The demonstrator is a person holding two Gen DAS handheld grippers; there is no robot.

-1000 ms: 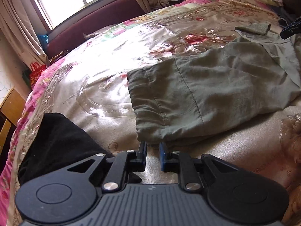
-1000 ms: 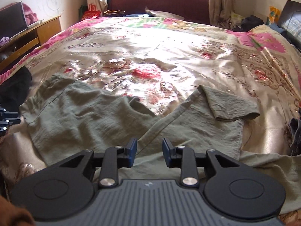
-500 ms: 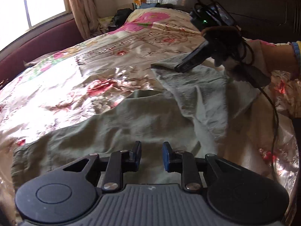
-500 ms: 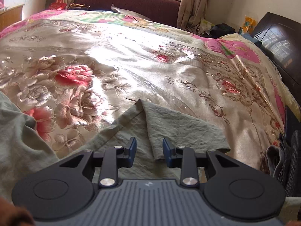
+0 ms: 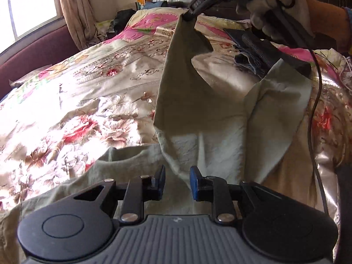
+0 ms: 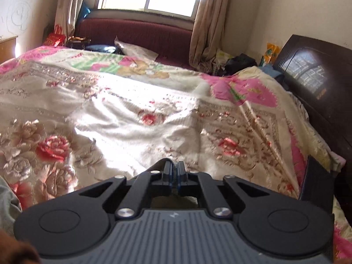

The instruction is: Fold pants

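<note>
My left wrist view shows what the right cannot: my right gripper [image 5: 190, 15], jaws just closed, pinching a corner of the olive-green cotton pants [image 5: 187, 83] above the floral satin bedspread [image 5: 88, 101]. My left gripper [image 5: 177, 180] hovers parted, empty. Folded denim [image 5: 253, 52] lies beyond.

Right gripper [image 5: 191, 14], upper centre of left wrist view: raised, jaws just closed, pinching pants [image 5: 187, 83] hem. Left gripper [image 5: 177, 181], lower centre: jaws parted, nothing clamped.
</note>
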